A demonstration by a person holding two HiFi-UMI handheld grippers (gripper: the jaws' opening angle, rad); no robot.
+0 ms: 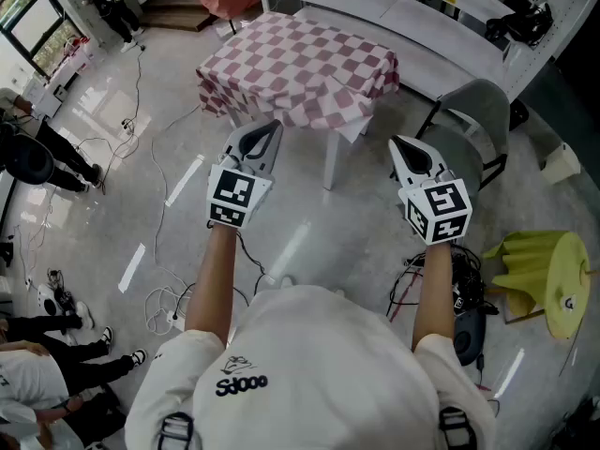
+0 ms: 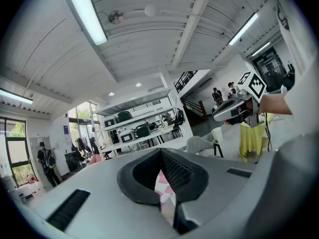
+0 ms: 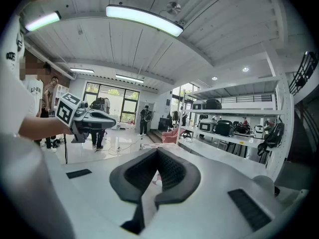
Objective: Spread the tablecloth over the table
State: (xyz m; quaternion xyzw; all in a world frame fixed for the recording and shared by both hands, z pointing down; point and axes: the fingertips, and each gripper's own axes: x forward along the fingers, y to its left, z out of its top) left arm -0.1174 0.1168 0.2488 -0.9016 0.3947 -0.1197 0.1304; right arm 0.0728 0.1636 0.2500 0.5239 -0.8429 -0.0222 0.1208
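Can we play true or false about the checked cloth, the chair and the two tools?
1. The pink-and-white checked tablecloth covers the white-legged table. True.
2. In the head view, the grey plastic chair stands left of the table. False: it stands to the table's right.
3. The right tool has its jaws together. True.
4. The left tool lies on the tabletop. False: a hand holds it up in front of the table.
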